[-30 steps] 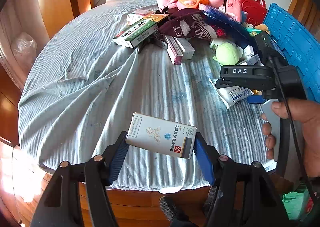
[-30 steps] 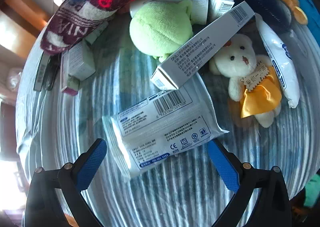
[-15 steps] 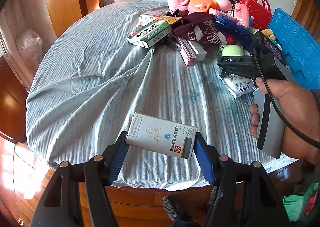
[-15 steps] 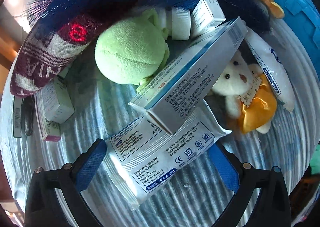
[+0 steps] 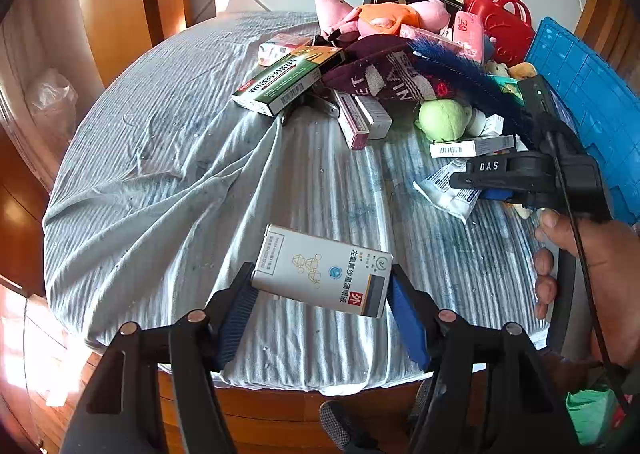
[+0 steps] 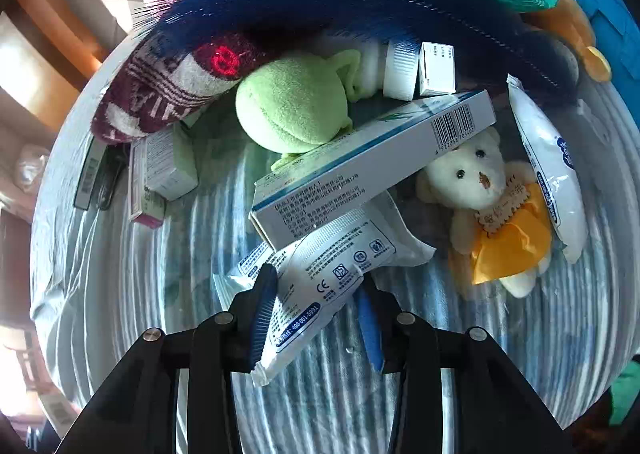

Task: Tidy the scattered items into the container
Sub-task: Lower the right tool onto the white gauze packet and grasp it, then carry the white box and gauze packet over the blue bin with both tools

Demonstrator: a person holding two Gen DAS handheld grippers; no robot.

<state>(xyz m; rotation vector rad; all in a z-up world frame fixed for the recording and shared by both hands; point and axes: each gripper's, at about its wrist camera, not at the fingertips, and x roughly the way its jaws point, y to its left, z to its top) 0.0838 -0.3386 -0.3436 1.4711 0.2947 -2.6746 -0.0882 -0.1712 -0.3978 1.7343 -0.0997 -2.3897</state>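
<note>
My left gripper (image 5: pixel 322 294) is shut on a white medicine box (image 5: pixel 323 271) and holds it above the near edge of the cloth-covered table (image 5: pixel 160 174). My right gripper (image 6: pixel 316 306) is shut on a white plastic packet (image 6: pixel 320 274) that lies on the cloth; a long white and blue box (image 6: pixel 372 162) leans across the packet's far end. The right gripper also shows in the left wrist view (image 5: pixel 520 178), at the packet (image 5: pixel 444 190). A blue crate (image 5: pixel 592 114) stands at the right edge.
A heap fills the far right of the table: a green plush (image 6: pixel 292 106), a white bear in a yellow dress (image 6: pixel 492 206), a maroon knit cloth (image 6: pixel 168 94), a blue feather brush (image 6: pixel 360 2), a green box (image 5: pixel 288 80), a pink plush (image 5: pixel 376 16), a red basket (image 5: pixel 500 22).
My right gripper moved forward over the white packet and closed on it. The left gripper kept hold of the medicine box and barely moved.
</note>
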